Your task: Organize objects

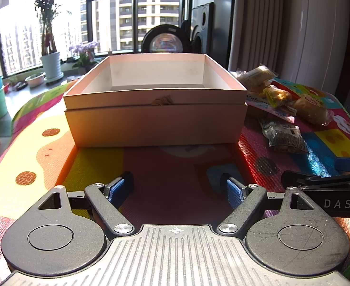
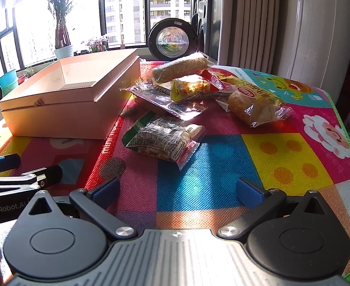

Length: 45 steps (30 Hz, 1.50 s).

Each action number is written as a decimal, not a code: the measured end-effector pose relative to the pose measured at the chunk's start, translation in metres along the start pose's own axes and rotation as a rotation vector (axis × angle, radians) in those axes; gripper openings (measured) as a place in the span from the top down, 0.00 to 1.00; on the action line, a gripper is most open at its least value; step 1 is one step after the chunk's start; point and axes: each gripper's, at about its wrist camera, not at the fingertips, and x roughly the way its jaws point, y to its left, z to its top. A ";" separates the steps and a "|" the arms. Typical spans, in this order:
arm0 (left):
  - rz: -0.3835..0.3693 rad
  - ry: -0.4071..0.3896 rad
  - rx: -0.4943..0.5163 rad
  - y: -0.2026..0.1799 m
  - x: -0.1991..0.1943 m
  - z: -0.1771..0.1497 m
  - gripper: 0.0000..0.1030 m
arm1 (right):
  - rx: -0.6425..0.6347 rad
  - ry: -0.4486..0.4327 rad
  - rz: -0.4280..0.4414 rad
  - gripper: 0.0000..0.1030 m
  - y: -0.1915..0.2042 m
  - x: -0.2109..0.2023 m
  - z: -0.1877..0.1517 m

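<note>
Window glare; box (image 1: 154, 116) floor unseen.

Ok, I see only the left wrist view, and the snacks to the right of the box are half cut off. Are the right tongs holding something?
Observer: No. The right tongs are open and empty, with a bare blue square of the mat just ahead of them.
Operator: Which packet is nearest to them?
Observer: The clear packet with a green edge. It lies flat, apart from the box.
Operator: Is something hidden behind the yellow packet?
Observer: Yes, a small red packet lies just behind it.
</note>
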 end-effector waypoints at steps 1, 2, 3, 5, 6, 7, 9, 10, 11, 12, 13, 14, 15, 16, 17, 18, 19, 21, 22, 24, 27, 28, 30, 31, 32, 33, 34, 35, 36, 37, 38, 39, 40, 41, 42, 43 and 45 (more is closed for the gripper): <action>0.000 0.000 0.000 -0.001 0.000 0.000 0.17 | -0.003 0.010 -0.001 0.00 0.000 0.000 0.001; -0.001 0.000 -0.001 0.000 0.000 -0.001 0.17 | -0.004 0.021 -0.001 0.00 0.001 0.000 0.002; -0.001 0.000 -0.001 0.000 0.000 -0.001 0.17 | -0.002 0.028 -0.003 0.00 0.001 0.000 0.003; -0.001 0.000 -0.001 0.000 0.000 0.000 0.17 | -0.009 0.035 -0.008 0.00 0.002 0.000 0.004; -0.001 0.000 -0.001 0.000 0.000 0.000 0.17 | -0.011 0.040 -0.004 0.00 0.001 0.000 0.004; -0.001 0.000 -0.001 -0.001 0.000 0.000 0.17 | -0.012 0.043 0.002 0.00 0.000 0.000 0.004; 0.000 0.000 0.000 -0.001 0.000 0.000 0.17 | -0.006 0.039 0.003 0.00 0.000 -0.001 0.003; 0.000 0.000 0.000 -0.001 0.001 0.000 0.17 | -0.006 0.037 -0.002 0.00 0.001 -0.003 0.002; -0.001 -0.001 -0.002 0.000 0.000 -0.001 0.17 | -0.005 0.036 -0.005 0.00 0.002 -0.003 0.002; -0.001 -0.001 -0.002 0.000 0.000 -0.001 0.17 | -0.002 0.034 -0.005 0.00 0.002 -0.004 0.001; -0.001 0.000 -0.002 -0.001 0.000 0.000 0.17 | -0.001 0.034 -0.005 0.00 0.001 -0.004 0.001; -0.002 -0.001 -0.002 0.000 0.000 -0.001 0.17 | 0.002 0.033 -0.006 0.00 0.001 -0.004 0.001; -0.002 0.000 -0.002 0.000 0.000 -0.001 0.17 | 0.004 0.032 -0.009 0.00 0.001 -0.003 0.002; -0.002 0.000 -0.002 0.000 0.000 -0.001 0.17 | 0.004 0.031 -0.011 0.00 0.001 -0.004 0.001; -0.002 0.000 -0.002 0.000 0.000 -0.001 0.17 | 0.005 0.030 -0.011 0.00 0.001 -0.004 0.001; -0.002 0.000 -0.002 0.000 0.000 -0.001 0.17 | 0.007 0.030 -0.011 0.00 0.000 -0.004 0.001; -0.002 0.000 -0.002 0.000 0.000 -0.001 0.17 | 0.008 0.029 -0.011 0.00 0.000 -0.004 0.001; -0.002 0.000 -0.003 0.000 0.000 -0.001 0.17 | 0.007 0.027 -0.013 0.00 0.001 -0.004 0.001; -0.002 0.000 -0.003 0.000 0.000 -0.001 0.17 | 0.008 0.027 -0.013 0.00 0.001 -0.004 0.001; -0.002 0.000 -0.002 0.000 0.000 -0.001 0.17 | 0.008 0.026 -0.014 0.00 0.001 -0.004 0.001; -0.003 0.000 -0.003 0.001 0.000 -0.001 0.17 | 0.008 0.026 -0.013 0.00 0.001 -0.004 0.001; -0.002 0.000 -0.003 0.000 0.000 -0.001 0.17 | 0.009 0.026 -0.013 0.00 0.001 -0.004 0.001; -0.003 -0.001 -0.003 0.001 0.000 -0.001 0.17 | 0.008 0.026 -0.013 0.00 0.001 -0.004 0.001; -0.003 -0.001 -0.003 0.000 0.000 -0.001 0.17 | 0.008 0.026 -0.013 0.00 0.001 -0.004 0.001; -0.003 -0.001 -0.004 0.001 0.000 -0.001 0.17 | 0.008 0.026 -0.013 0.00 0.001 -0.004 0.001; -0.003 -0.001 -0.004 0.001 0.000 -0.001 0.17 | 0.008 0.027 -0.013 0.00 0.001 -0.004 0.001; -0.003 -0.001 -0.003 0.001 0.000 -0.001 0.17 | 0.008 0.027 -0.013 0.00 0.001 -0.004 0.001; -0.003 -0.001 -0.003 0.001 0.000 -0.001 0.17 | 0.008 0.027 -0.013 0.00 0.001 -0.004 0.001; -0.002 0.000 -0.003 0.000 0.000 -0.001 0.17 | 0.007 0.027 -0.013 0.00 0.001 -0.003 0.001; -0.003 0.000 -0.003 0.001 0.000 -0.001 0.17 | 0.007 0.027 -0.015 0.00 0.001 -0.004 0.001; -0.003 0.000 -0.004 0.001 0.000 -0.001 0.17 | 0.006 0.027 -0.016 0.00 0.001 -0.004 0.001; -0.002 0.000 -0.003 0.001 0.000 -0.001 0.17 | 0.007 0.027 -0.016 0.00 0.001 -0.004 0.001; 0.000 0.000 0.000 0.000 0.000 -0.001 0.17 | 0.006 0.026 -0.017 0.00 0.001 -0.004 0.001; 0.001 0.001 0.002 0.000 0.000 -0.001 0.16 | 0.005 0.026 -0.018 0.00 0.002 -0.004 0.001; 0.002 0.001 0.003 0.000 0.000 -0.001 0.16 | 0.004 0.025 -0.021 0.00 0.002 -0.004 0.001; 0.002 0.001 0.003 0.000 0.000 -0.001 0.16 | 0.003 0.024 -0.021 0.00 0.002 -0.004 0.001; 0.002 0.001 0.004 0.000 0.000 -0.001 0.16 | 0.003 0.021 -0.021 0.00 0.002 -0.004 0.000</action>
